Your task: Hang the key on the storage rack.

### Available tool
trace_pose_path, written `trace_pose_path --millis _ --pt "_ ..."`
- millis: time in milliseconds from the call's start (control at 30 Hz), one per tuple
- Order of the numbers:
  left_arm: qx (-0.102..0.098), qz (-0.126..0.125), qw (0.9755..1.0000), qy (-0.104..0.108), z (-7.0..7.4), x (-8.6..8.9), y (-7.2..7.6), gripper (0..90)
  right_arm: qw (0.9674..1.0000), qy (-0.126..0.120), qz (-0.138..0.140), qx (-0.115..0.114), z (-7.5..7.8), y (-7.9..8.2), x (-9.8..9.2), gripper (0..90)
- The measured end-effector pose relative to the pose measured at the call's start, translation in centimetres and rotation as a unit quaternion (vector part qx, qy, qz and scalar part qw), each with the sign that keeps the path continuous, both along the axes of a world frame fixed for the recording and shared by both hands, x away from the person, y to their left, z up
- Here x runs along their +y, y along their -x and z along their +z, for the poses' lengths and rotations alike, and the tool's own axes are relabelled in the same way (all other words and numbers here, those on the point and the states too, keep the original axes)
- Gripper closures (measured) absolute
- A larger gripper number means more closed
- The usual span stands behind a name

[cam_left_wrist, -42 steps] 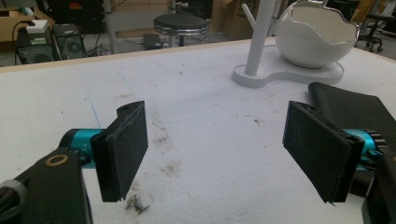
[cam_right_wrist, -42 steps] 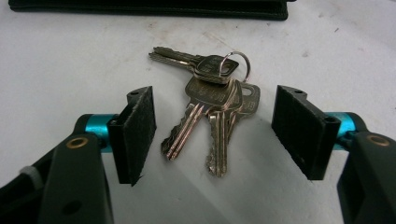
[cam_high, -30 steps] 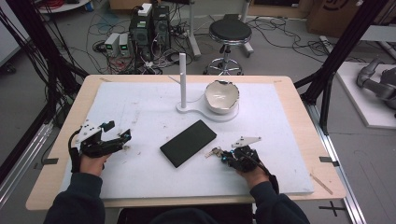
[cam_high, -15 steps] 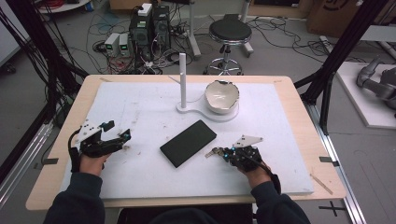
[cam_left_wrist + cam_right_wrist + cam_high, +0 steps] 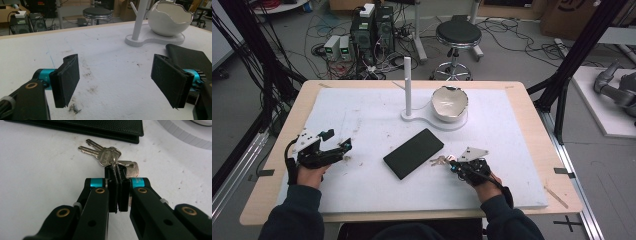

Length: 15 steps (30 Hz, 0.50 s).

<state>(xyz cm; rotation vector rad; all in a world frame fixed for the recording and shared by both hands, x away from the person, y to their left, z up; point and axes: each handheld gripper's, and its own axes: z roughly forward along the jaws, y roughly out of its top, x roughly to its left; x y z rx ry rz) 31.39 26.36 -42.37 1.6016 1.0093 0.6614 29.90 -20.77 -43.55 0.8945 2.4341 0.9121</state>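
Note:
A small bunch of silver keys [image 5: 439, 160] [image 5: 107, 155] lies on the white mat, just right of a black wallet [image 5: 413, 153] [image 5: 100, 126]. My right gripper [image 5: 452, 162] [image 5: 116, 168] has just been closing and now pinches the bunch at its ring, pads pressed together on it. The key blades still rest on the mat, pointing toward the wallet. My left gripper [image 5: 339, 140] [image 5: 115, 75] rests low over the mat at the left, jaws wide apart with nothing between them. In the left gripper view the wallet [image 5: 190, 58] lies behind the right-hand jaw.
A white stand [image 5: 407, 82] with an upright post and a cracked-egg-shaped bowl [image 5: 450, 102] [image 5: 171, 21] sits at the back middle of the mat; its base [image 5: 180, 137] lies just beyond the keys. Small dirt specks [image 5: 75, 108] dot the mat.
The right gripper has edged slightly left onto the keys and its jaws have come together on them. The left hand has stayed still.

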Motion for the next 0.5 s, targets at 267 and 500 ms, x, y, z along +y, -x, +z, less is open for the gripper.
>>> trace_pose_path --millis 267,500 --pt "0.002 -0.002 1.0 -0.002 -0.04 -0.15 -0.01 22.9 0.9995 -0.006 -0.011 0.028 -0.71 -0.75 -0.15 81.1" --pt "0.003 -0.002 1.0 -0.003 -0.04 -0.2 0.0 23.0 0.9996 -0.001 0.009 0.028 -0.79 -0.73 0.02 82.8"
